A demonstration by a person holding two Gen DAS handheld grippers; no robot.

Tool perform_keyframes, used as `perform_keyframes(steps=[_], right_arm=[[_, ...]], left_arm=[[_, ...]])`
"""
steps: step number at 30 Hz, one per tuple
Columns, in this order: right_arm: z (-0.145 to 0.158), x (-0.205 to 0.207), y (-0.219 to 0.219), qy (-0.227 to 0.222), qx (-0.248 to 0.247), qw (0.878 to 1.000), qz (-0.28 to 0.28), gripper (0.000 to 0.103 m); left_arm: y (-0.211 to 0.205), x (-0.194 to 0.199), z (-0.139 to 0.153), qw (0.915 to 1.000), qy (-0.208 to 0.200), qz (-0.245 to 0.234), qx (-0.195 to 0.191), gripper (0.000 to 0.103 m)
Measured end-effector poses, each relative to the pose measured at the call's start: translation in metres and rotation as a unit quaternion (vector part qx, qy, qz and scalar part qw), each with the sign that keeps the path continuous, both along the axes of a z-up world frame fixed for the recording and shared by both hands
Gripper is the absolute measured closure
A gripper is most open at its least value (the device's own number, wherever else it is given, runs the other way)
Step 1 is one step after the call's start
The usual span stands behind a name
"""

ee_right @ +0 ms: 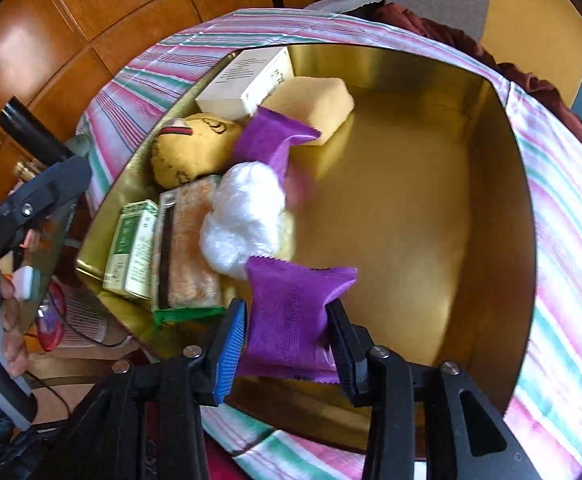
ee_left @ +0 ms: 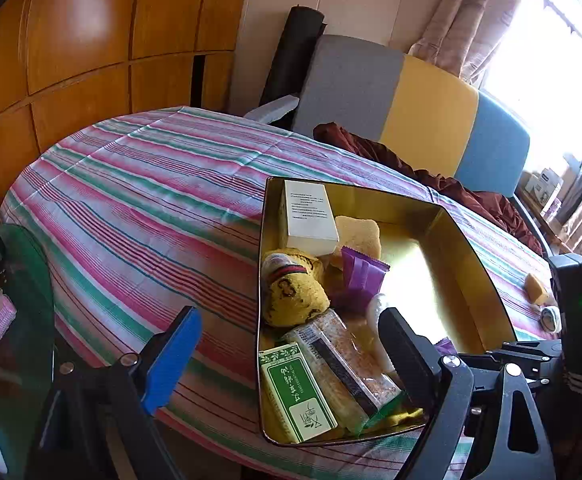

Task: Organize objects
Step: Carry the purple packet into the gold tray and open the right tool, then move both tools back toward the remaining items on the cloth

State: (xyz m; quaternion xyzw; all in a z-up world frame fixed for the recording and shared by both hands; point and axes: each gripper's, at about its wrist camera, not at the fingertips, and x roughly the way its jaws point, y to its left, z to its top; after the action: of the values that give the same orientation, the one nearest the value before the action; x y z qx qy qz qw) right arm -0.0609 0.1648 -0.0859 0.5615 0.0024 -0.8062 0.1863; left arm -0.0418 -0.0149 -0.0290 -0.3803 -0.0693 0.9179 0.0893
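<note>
Gold tin (ee_left: 471,240), open-topped, standing on a tabletop under a striped cloth (ee_left: 131,200) in pink, green and white.

Contents, packed along one side:
- White carton (ee_left: 309,216), small printed text, too fine to read.
- Green-and-white box (ee_left: 297,392), leaf emblem, script not legible.
- Clear packet of orange granules (ee_left: 343,364), barcode at one end.
- Yellow knitted piece (ee_left: 293,292), dark pattern, red-green band.
- Tan sponge block (ee_left: 359,236).
- Purple sachet (ee_left: 361,276), crimped ends, unmarked.
- White crinkled plastic wad (ee_right: 247,220).

Right gripper (ee_right: 287,336): jaws closed on a second purple sachet (ee_right: 291,320), held over the tin's near edge.

Left gripper (ee_left: 291,344): jaws wide apart, holding nothing, beside the tin.
</note>
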Motion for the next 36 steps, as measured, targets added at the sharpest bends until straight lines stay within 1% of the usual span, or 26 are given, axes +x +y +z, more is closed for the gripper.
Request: perform_keyframes(steps=[1, 4, 6, 7, 8, 10, 14, 17, 21, 24, 28, 31, 34, 36], right_arm=[[0.001, 0.001, 0.0, -0.001, -0.008, 1.0, 0.001, 0.054], [0.007, 0.005, 0.004, 0.007, -0.019, 1.0, -0.005, 0.052], [0.012, 0.009, 0.009, 0.016, -0.025, 0.999, -0.012, 0.046], [0.015, 0.012, 0.011, 0.021, -0.028, 0.999, -0.016, 0.04], [0.019, 0.013, 0.014, 0.028, -0.03, 0.999, -0.02, 0.031], [0.031, 0.016, 0.023, 0.048, -0.03, 0.998, -0.033, 0.02], [0.056, 0.023, 0.045, 0.088, -0.027, 0.994, -0.061, 0.018], [0.068, 0.028, 0.065, 0.106, -0.016, 0.991, -0.084, 0.017], [0.076, 0.033, 0.102, 0.11, 0.005, 0.986, -0.123, 0.017], [0.077, 0.038, 0.138, 0.111, 0.02, 0.981, -0.161, 0.017], [0.079, 0.048, 0.192, 0.117, 0.038, 0.967, -0.225, 0.017], [0.082, 0.054, 0.236, 0.123, 0.052, 0.95, -0.283, 0.017], [0.084, 0.063, 0.286, 0.13, 0.065, 0.927, -0.345, 0.017], [0.081, 0.069, 0.319, 0.131, 0.075, 0.909, -0.39, 0.017]], left_arm=[[0.001, 0.0, 0.0, 1.0, 0.0, -0.001, -0.001, 0.013], [0.004, 0.001, 0.0, 1.0, 0.0, -0.004, -0.004, 0.013], [0.006, 0.002, 0.001, 1.0, 0.001, -0.006, -0.007, 0.013], [0.008, 0.002, 0.003, 0.9999, 0.003, -0.007, -0.01, 0.013], [0.01, 0.003, 0.004, 0.9999, 0.005, -0.009, -0.013, 0.013], [0.016, 0.005, 0.008, 0.9996, 0.012, -0.016, -0.022, 0.013], [0.028, 0.01, 0.016, 0.9985, 0.026, -0.031, -0.035, 0.013], [0.041, 0.012, 0.021, 0.9972, 0.034, -0.049, -0.045, 0.013], [0.059, 0.017, 0.027, 0.9949, 0.04, -0.075, -0.053, 0.013], [0.075, 0.018, 0.031, 0.9927, 0.044, -0.097, -0.057, 0.013], [0.097, 0.021, 0.035, 0.9887, 0.048, -0.127, -0.063, 0.013], [0.113, 0.023, 0.037, 0.9851, 0.05, -0.149, -0.069, 0.013], [0.13, 0.022, 0.039, 0.9815, 0.052, -0.169, -0.075, 0.013], [0.141, 0.021, 0.039, 0.9791, 0.051, -0.181, -0.078, 0.013]])
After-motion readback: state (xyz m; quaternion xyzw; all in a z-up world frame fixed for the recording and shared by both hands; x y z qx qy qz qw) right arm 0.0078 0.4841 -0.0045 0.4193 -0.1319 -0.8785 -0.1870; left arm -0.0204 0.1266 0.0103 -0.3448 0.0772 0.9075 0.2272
